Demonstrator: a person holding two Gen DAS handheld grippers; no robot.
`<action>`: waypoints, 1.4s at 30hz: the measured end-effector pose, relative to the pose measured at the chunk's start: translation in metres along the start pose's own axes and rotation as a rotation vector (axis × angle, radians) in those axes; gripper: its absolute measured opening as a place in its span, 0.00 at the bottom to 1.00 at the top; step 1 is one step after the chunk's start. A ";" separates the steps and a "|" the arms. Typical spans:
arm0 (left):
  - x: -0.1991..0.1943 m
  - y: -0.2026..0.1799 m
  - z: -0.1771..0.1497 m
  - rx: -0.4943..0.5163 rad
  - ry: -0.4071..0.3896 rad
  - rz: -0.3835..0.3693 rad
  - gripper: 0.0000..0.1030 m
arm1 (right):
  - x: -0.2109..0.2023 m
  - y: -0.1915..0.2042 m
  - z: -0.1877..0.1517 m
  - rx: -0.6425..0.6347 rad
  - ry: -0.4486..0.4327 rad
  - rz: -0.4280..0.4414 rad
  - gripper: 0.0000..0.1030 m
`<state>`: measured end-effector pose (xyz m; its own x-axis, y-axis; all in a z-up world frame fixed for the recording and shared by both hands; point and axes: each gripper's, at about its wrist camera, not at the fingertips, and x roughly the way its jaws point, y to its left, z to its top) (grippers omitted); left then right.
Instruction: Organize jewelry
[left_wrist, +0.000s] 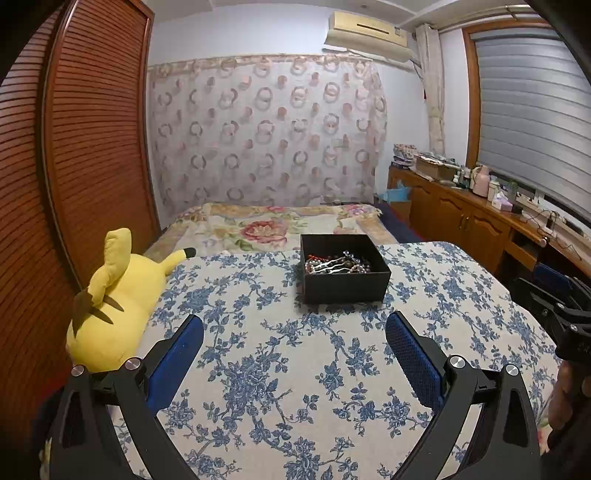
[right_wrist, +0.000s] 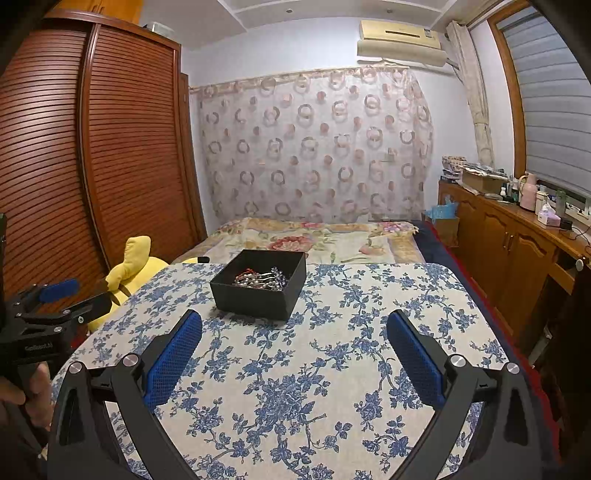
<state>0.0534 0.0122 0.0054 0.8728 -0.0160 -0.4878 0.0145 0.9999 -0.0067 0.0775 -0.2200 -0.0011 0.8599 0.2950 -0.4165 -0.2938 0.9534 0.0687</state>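
Note:
An open black box (left_wrist: 345, 282) stands at the far middle of a table with a blue floral cloth (left_wrist: 280, 369). Inside lies a tangle of bead bracelets and silvery jewelry (left_wrist: 338, 263). The box (right_wrist: 258, 295) and the jewelry (right_wrist: 262, 279) also show in the right wrist view. My left gripper (left_wrist: 294, 325) is open and empty, held over the cloth short of the box. My right gripper (right_wrist: 294, 323) is open and empty, also short of the box, which lies ahead and to its left. The left gripper shows at the left edge of the right wrist view (right_wrist: 79, 295).
A yellow plush toy (left_wrist: 110, 314) lies at the table's left edge. A bed with a floral cover (left_wrist: 273, 225) is behind the table. A wooden wardrobe (left_wrist: 74, 166) stands at left, a wooden cabinet (left_wrist: 465, 218) with clutter at right.

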 end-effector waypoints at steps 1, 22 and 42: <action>0.000 0.000 0.000 0.000 -0.002 0.000 0.93 | 0.000 0.000 -0.001 -0.001 -0.001 -0.001 0.98; -0.001 -0.002 -0.003 0.008 -0.008 -0.006 0.93 | 0.000 -0.001 -0.002 -0.001 0.000 -0.002 0.98; -0.004 -0.004 -0.001 0.008 -0.017 -0.007 0.93 | 0.001 -0.005 -0.009 0.003 0.000 -0.007 0.98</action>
<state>0.0490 0.0087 0.0065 0.8808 -0.0234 -0.4730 0.0247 0.9997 -0.0035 0.0763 -0.2247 -0.0097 0.8619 0.2883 -0.4171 -0.2864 0.9556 0.0688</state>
